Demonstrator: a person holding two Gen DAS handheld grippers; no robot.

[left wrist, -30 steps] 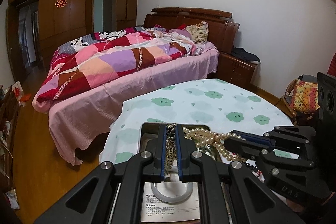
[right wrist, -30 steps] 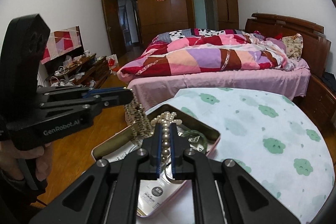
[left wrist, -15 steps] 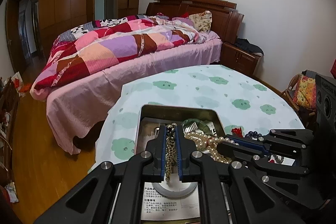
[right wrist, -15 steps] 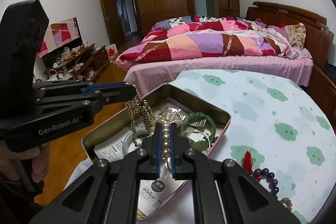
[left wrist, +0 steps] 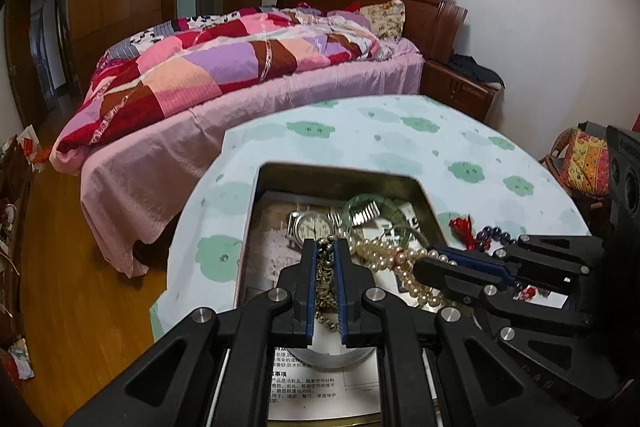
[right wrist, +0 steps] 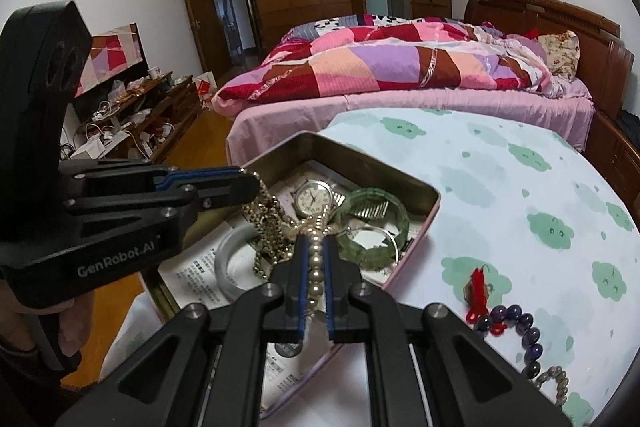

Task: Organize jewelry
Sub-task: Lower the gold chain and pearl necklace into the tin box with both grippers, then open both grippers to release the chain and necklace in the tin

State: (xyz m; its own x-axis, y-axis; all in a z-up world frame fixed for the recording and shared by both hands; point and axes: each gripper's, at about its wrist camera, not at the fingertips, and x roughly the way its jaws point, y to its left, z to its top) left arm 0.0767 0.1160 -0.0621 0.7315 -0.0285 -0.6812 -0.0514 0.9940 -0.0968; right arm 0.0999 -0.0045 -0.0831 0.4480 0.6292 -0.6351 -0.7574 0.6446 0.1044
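Note:
An open metal tin [left wrist: 340, 173] [right wrist: 384, 175] sits on the round table and holds a wristwatch [left wrist: 310, 227] [right wrist: 314, 197], a green bangle [right wrist: 376, 227] and a pale bangle [right wrist: 228, 263]. My left gripper [left wrist: 325, 251] [right wrist: 250, 187] is shut on a gold bead chain [left wrist: 326, 279] [right wrist: 268, 227] that hangs into the tin. My right gripper [right wrist: 314, 247] [left wrist: 424, 267] is shut on a pearl necklace [right wrist: 316, 267] [left wrist: 384, 253], low over the tin beside the left one.
A purple bead bracelet [right wrist: 524, 327] with a red tassel [right wrist: 478, 287] lies on the cloud-print tablecloth [right wrist: 520, 187] right of the tin. A bed with a patchwork quilt [left wrist: 224, 67] stands beyond the table. A cluttered low cabinet [right wrist: 132, 111] is at left.
Both grippers have come down with their necklaces into the tin. The watch and green bangle have come into view, and the chains now reach the tin's floor.

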